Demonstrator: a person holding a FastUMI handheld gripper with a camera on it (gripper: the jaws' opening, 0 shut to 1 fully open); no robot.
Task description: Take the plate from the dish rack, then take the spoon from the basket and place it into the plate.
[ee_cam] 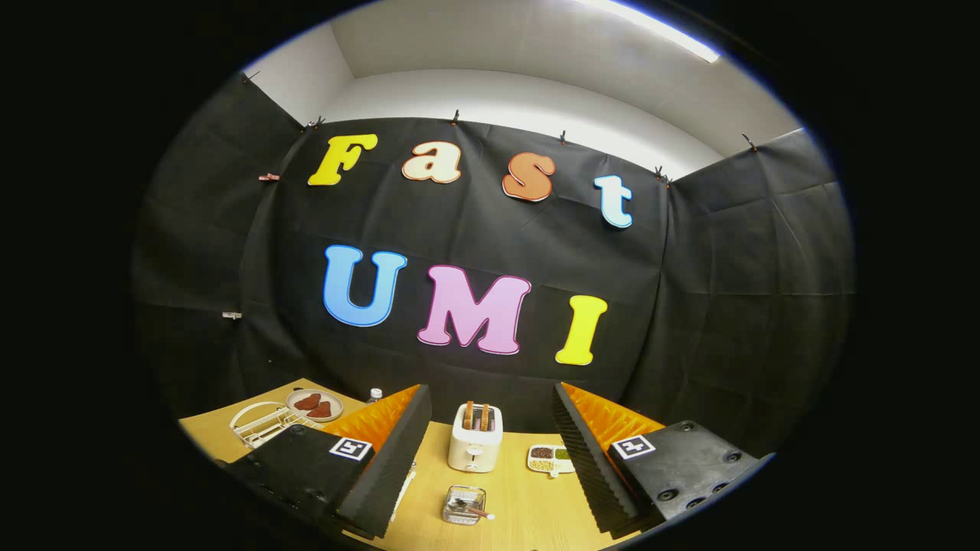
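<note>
My gripper is open, its two black ribbed fingers with orange sides held wide apart above the wooden table. Low between the fingers stands a small wire mesh basket with a spoon lying in it, its handle pointing right. Off to the left, beyond the left finger, a white wire dish rack sits on the table. A round plate carrying red-brown pieces lies at the rack's far side; whether it rests on the rack I cannot tell.
A white toaster with two slices in it stands between the fingers, beyond the basket. To its right lies a white sectioned tray of small foods. A bottle top shows behind the left finger. The black cloth wall closes the back.
</note>
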